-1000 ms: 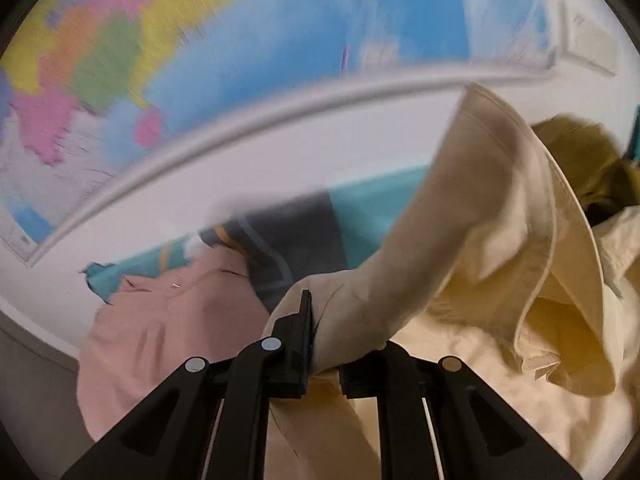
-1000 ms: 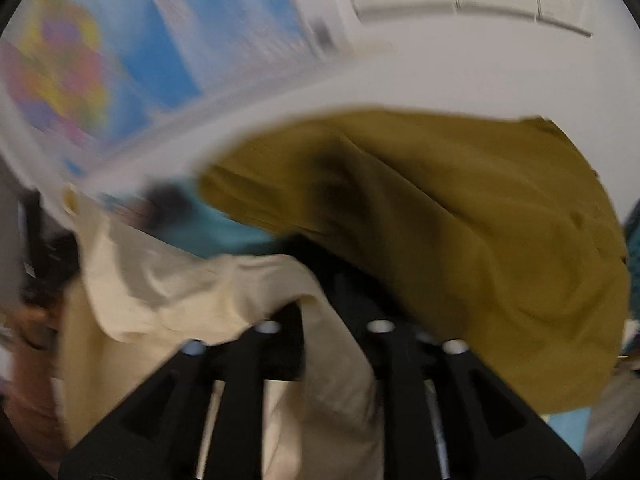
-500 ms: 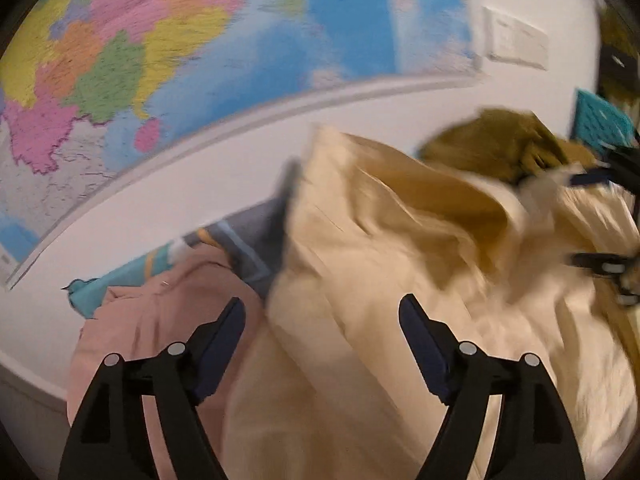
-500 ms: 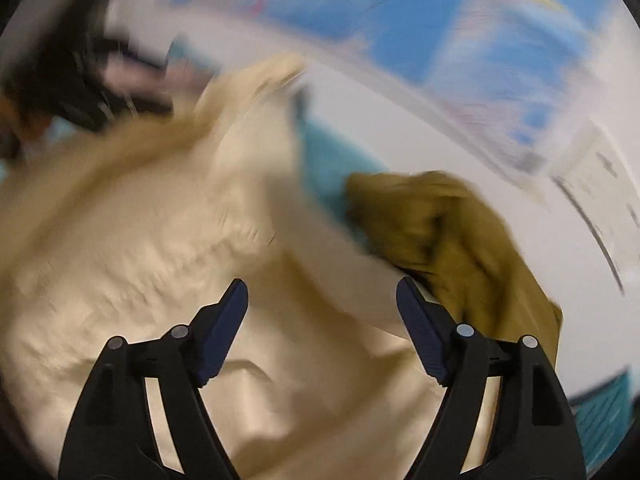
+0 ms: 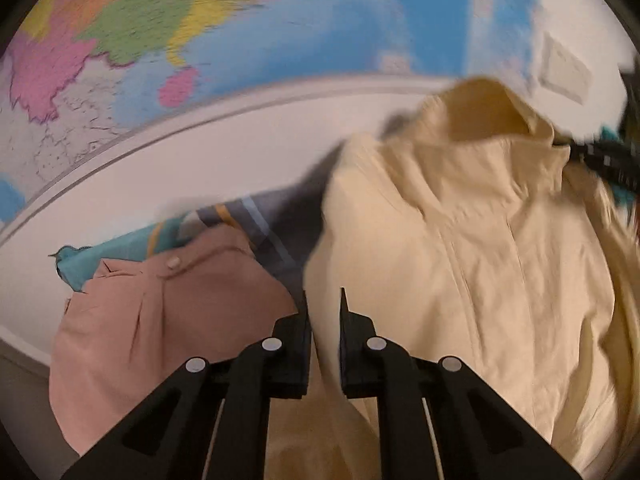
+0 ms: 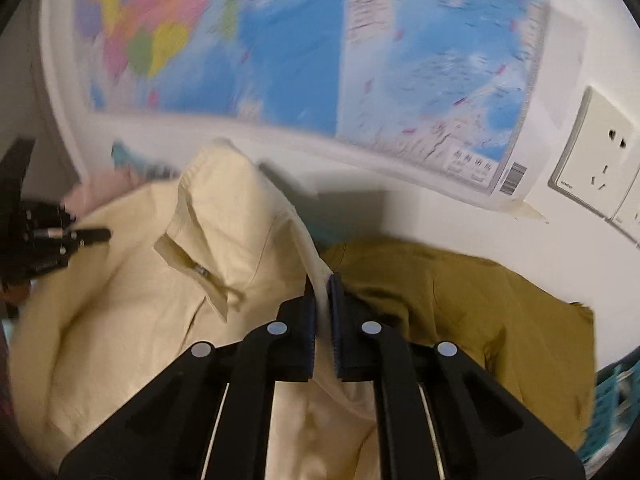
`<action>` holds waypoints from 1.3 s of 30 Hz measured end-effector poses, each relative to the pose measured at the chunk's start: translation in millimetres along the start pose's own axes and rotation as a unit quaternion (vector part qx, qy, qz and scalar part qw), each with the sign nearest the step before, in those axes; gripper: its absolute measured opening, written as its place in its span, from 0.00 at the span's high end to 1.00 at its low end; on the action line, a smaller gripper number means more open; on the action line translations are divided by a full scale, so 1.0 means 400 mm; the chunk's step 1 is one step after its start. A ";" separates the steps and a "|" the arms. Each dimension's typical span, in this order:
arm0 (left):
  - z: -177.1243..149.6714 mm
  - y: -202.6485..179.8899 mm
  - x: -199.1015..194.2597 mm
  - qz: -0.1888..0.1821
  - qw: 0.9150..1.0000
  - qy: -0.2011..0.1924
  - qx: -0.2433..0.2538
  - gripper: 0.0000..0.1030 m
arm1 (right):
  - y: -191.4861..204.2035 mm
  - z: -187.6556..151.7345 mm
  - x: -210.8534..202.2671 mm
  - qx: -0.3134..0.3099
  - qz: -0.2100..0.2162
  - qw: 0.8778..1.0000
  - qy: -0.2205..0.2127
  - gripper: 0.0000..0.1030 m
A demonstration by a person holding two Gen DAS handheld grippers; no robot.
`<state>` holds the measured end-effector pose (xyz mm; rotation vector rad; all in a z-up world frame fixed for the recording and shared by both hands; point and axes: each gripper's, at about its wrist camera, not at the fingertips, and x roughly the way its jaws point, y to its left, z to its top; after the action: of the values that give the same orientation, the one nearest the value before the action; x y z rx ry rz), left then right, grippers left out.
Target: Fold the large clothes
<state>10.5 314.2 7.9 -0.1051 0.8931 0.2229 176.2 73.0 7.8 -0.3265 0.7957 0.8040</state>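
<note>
1. Left claw (image 5: 323,312) is pinched nearly closed on the left edge of the cream jacket (image 5: 480,264). The fabric runs right down between its two fingers, so it definitely has a grip.
2. Right claw (image 6: 320,296) is doing the same thing on the other side: its blue-padded fingers (image 6: 310,332) are squeezed onto a fold of the cream jacket (image 6: 132,320), with only a thin strip of cloth between them.
3. The jacket hangs bunched up between the two claws. From the right wrist view you can see its collar (image 6: 208,184) sticking up and a zipper pull (image 6: 201,270) below it. It's pretty motion-blurred, so I can't make out much more detail.
4. Just left of the jacket in the left view sits a pink garment (image 5: 160,320) with a small button near its top edge. Behind it are a teal cloth (image 5: 116,248) and something grey with stripes (image 5: 256,224).
5. On the right side, an olive-mustard garment (image 6: 480,312) lies just beside the right claw, touching the jacket's edge.
6. In the background there's a big coloured map (image 6: 280,52) on the white wall, with a wall socket (image 6: 596,160) to its right.
7. The left claw also shows at the far left of the right wrist view (image 6: 92,234).
</note>
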 end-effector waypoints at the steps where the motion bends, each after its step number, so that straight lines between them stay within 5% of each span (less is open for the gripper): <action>1: 0.007 0.011 0.020 0.012 1.000 0.004 -0.006 0.85 | -0.001 0.002 0.037 0.015 0.001 1.000 0.016 0.92; 5: -0.001 0.012 0.098 0.062 0.997 0.036 -0.005 0.61 | 0.005 -0.020 0.101 0.011 -0.004 0.999 0.046 0.85; 8: -0.020 0.008 0.089 0.056 0.998 0.022 -0.004 0.42 | 0.011 -0.027 -0.006 0.011 0.012 1.000 0.006 0.61; 10: -0.032 0.012 0.050 0.046 0.999 0.004 0.004 0.36 | -0.009 -0.073 -0.127 0.004 -0.003 0.999 -0.039 0.26; 11: -0.041 0.008 0.022 0.041 0.999 -0.008 0.009 0.29 | -0.011 -0.105 -0.194 -0.003 -0.007 0.998 -0.054 0.23; 14: -0.071 -0.008 -0.045 0.032 0.999 -0.032 0.024 0.26 | 0.000 -0.195 -0.274 0.001 0.007 0.999 -0.045 0.22; 18: -0.126 -0.055 -0.113 0.016 0.998 -0.050 0.042 0.22 | 0.011 -0.391 -0.378 0.009 0.026 0.999 0.019 0.20; 25: -0.231 -0.137 -0.166 0.006 0.997 -0.055 0.060 0.20 | 0.105 -0.633 -0.397 0.018 0.039 0.994 0.097 0.11; 28: -0.262 -0.160 -0.188 0.008 0.996 -0.062 0.067 0.19 | 0.103 -0.674 -0.378 0.026 0.031 0.994 0.105 0.26; 30: -0.278 -0.169 -0.204 0.003 0.995 -0.066 0.068 0.18 | 0.086 -0.676 -0.372 0.039 0.035 0.993 0.103 0.68; 32: -0.292 -0.177 -0.220 0.006 0.995 -0.069 0.073 0.18 | 0.061 -0.667 -0.397 0.053 0.041 0.994 0.083 0.91; 35: -0.308 -0.174 -0.231 0.009 0.995 -0.069 0.076 0.18 | 0.004 -0.624 -0.498 0.063 0.014 0.997 0.030 0.96; 39: -0.316 -0.153 -0.252 0.013 0.995 -0.073 0.069 0.18 | -0.094 -0.532 -0.642 0.056 -0.074 0.995 -0.041 0.96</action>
<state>-132.0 216.6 7.7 0.0512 0.7619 0.1891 -14.5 -199.1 54.2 -0.2486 0.7279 0.6271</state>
